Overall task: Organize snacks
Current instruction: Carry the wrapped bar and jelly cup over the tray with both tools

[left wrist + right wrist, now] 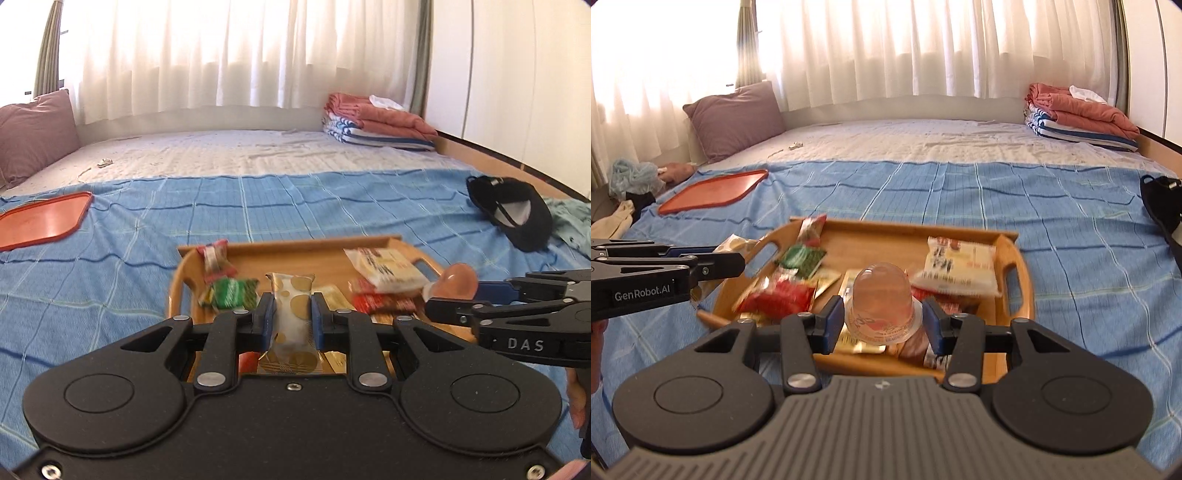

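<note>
My left gripper point(291, 314) is shut on a white snack packet with gold dots point(293, 295), held upright above the near side of a wooden tray point(295, 258). My right gripper point(882, 317) is shut on a clear pink jelly cup point(881, 291), dome up, over the same wooden tray point(871, 243). The tray holds several snacks: a green packet point(803, 258), a red packet point(775, 295) and a white packet point(956, 266). The right gripper point(454, 295) with the jelly cup point(458, 280) enters the left wrist view from the right. The left gripper point(727, 256) enters the right wrist view from the left.
The tray lies on a blue checked bedspread point(960, 199). An orange tray point(713, 192) lies to the far left, a black cap point(513, 214) to the right. Folded blankets point(376, 122) and a purple pillow point(738, 114) sit at the back by the curtains.
</note>
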The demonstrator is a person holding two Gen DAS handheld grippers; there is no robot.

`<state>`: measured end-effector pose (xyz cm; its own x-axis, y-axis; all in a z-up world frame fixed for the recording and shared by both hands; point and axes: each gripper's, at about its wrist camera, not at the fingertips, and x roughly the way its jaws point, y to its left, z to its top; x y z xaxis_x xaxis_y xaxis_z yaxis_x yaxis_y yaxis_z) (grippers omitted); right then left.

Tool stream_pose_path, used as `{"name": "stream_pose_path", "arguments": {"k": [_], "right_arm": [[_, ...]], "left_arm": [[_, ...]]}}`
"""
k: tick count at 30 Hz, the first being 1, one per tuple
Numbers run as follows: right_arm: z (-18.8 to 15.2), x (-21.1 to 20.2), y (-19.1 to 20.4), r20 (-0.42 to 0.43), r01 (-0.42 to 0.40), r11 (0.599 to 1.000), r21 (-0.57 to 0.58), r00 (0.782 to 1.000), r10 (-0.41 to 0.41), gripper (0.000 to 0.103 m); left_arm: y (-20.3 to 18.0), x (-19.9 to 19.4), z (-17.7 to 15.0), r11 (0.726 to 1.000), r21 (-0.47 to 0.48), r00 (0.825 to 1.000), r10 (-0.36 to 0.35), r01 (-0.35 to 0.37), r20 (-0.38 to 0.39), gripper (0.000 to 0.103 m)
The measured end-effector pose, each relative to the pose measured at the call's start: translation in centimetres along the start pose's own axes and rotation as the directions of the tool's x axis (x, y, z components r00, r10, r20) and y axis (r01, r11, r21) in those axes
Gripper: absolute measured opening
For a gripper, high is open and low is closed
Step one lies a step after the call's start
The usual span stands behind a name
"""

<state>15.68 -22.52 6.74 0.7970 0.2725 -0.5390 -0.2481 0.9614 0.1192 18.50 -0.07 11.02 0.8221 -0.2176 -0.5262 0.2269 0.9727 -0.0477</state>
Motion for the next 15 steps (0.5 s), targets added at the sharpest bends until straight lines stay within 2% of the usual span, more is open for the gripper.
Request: {"name": "stream_pose_path", "arguments": {"k": [9,15], "right_arm": [[3.8,3.0,-0.8,0.000,-0.003,0.999,0.042,1.000,0.003,0.050],[5.2,6.3,-0.6,-0.041,0.010,0.999,0.040,0.999,-0.009,0.050]], "left_arm": [[2.8,4.0,3.3,0.997,-0.078,0.999,-0.008,0.005,-0.036,0.020],[4.2,8.0,4.6,0.990,-0.144,0.997,-0.001,-0.009,-0.072,0.020]]}}
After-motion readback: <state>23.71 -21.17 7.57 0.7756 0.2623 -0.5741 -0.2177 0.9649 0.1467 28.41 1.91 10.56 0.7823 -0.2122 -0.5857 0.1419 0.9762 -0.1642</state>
